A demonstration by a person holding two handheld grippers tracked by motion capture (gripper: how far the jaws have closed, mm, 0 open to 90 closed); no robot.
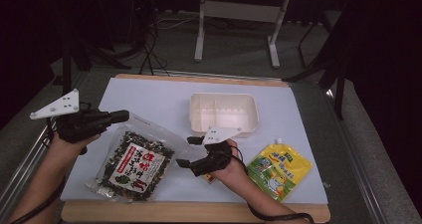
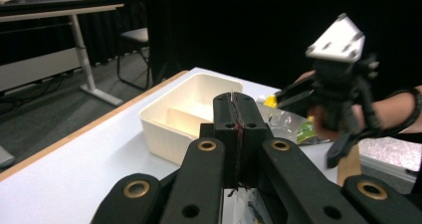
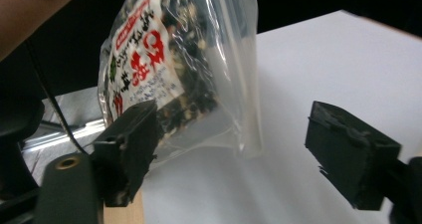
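A clear bag of dark dried flakes with a red-and-white label (image 1: 134,164) lies at the front left of the white mat. My left gripper (image 1: 124,116) is shut on the bag's upper left edge; in the left gripper view (image 2: 234,102) a thin sliver of plastic shows between the closed jaws. My right gripper (image 1: 186,152) stands open at the bag's right edge. In the right gripper view the bag (image 3: 169,69) has its clear corner between the spread jaws of that gripper (image 3: 239,144), touching neither.
A cream divided tray (image 1: 199,129) sits empty at the mat's centre, just behind the right hand, its wall (image 2: 164,134) close ahead of the left jaws. A yellow pouch (image 1: 279,169) lies front right. The wooden board edge (image 1: 199,211) runs along the front.
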